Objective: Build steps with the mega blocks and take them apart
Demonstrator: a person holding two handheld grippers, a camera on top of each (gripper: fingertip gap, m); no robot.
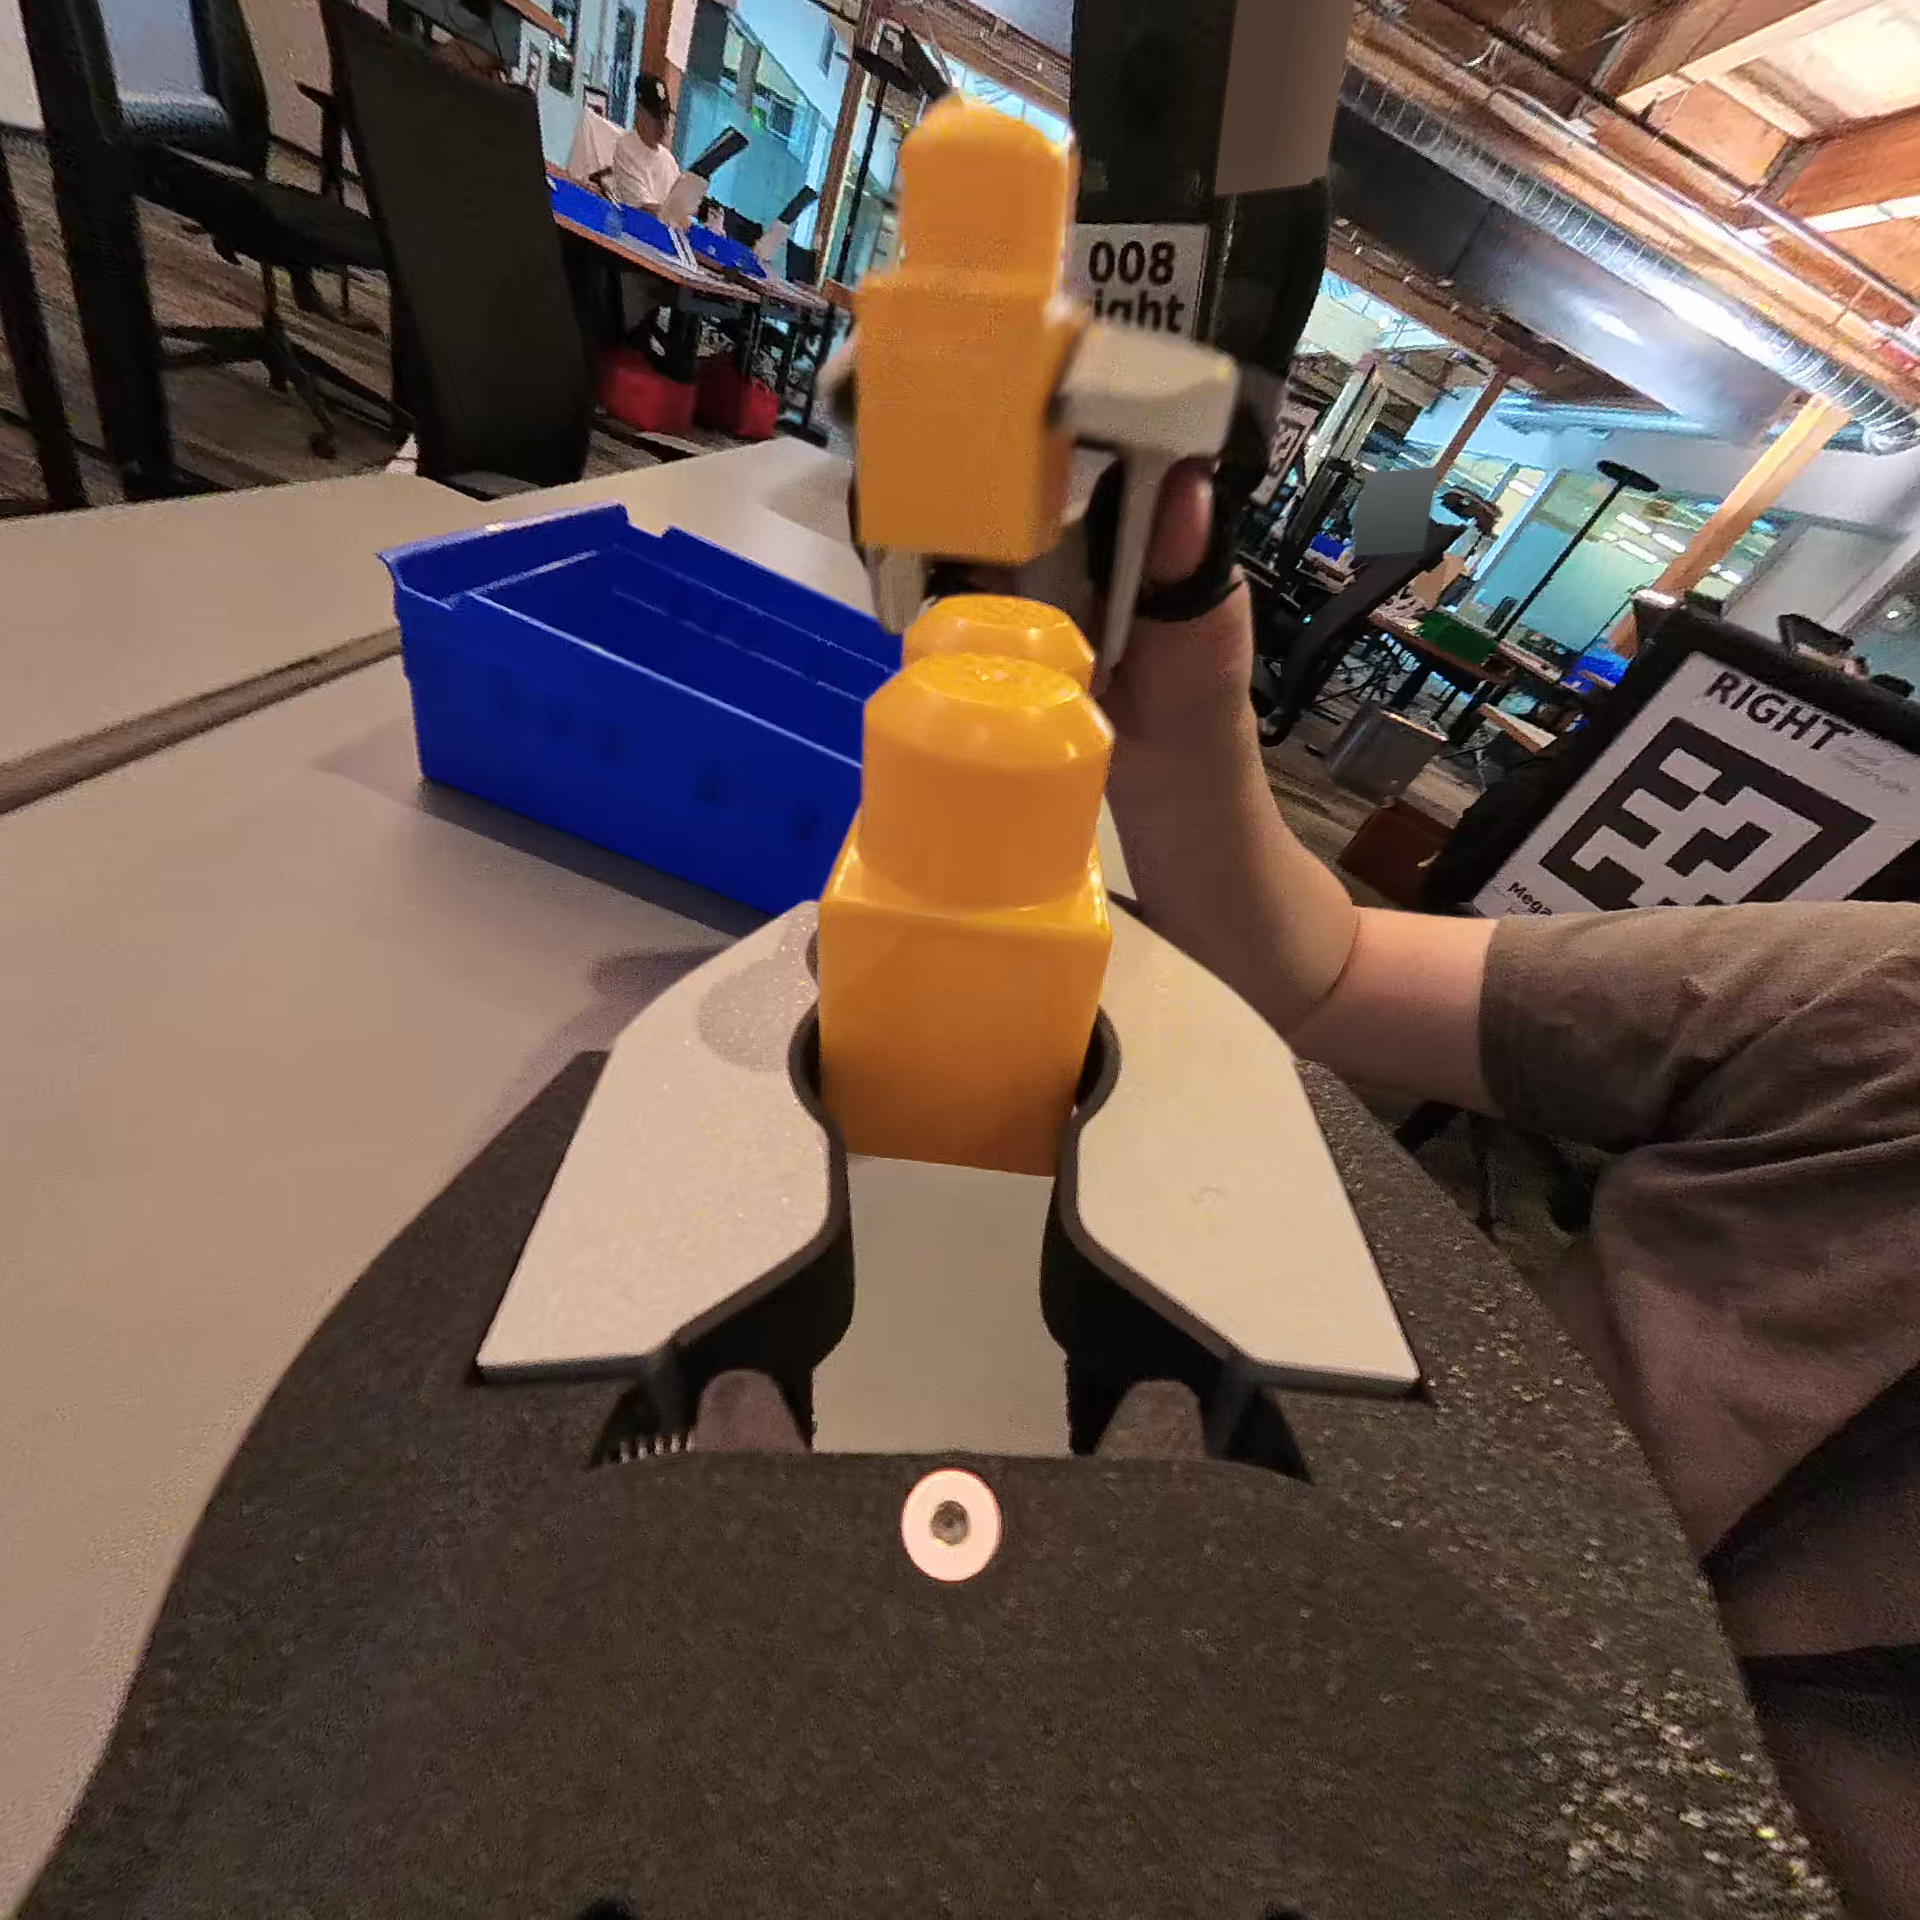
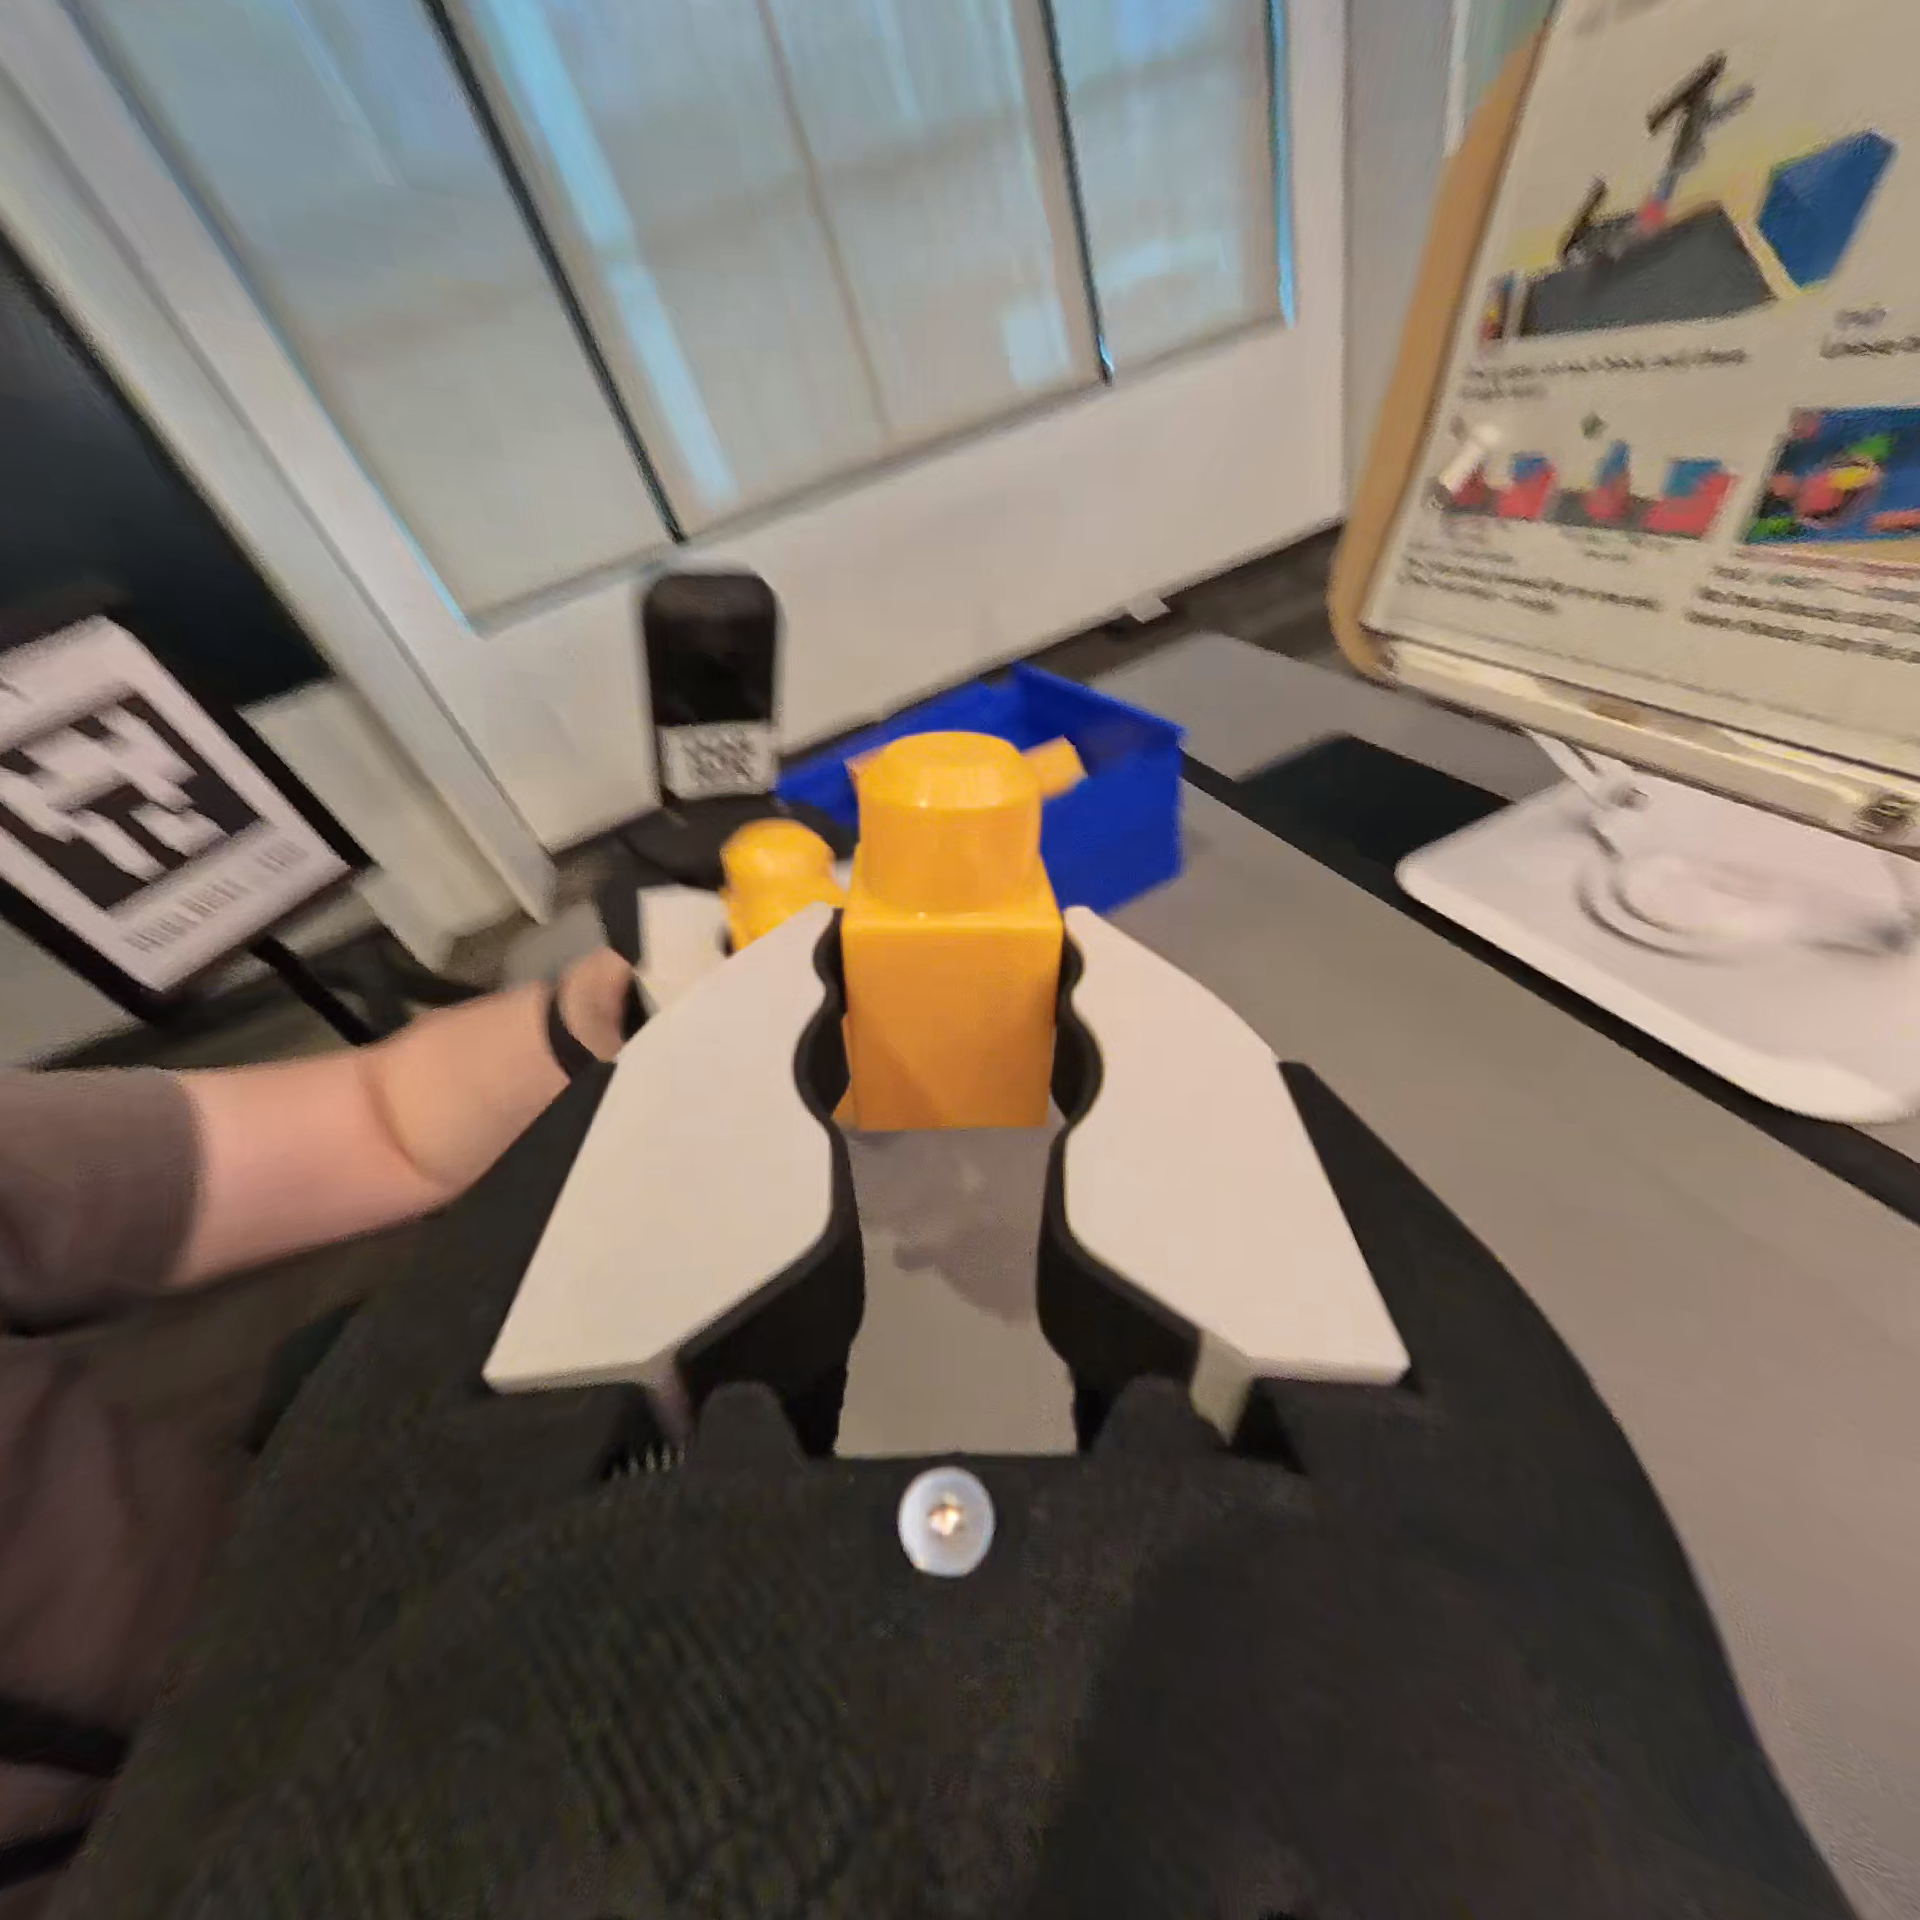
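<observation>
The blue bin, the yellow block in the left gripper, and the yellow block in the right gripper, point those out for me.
blue bin (image 1: 634, 748), left wrist view, on its near side wall.
yellow block in the left gripper (image 1: 961, 1029), left wrist view, on its front face.
yellow block in the right gripper (image 2: 951, 1018), right wrist view, on its front face.

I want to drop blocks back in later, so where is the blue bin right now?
The blue bin sits on the grey table, left of and behind the two held orange blocks in the left wrist view.
</observation>
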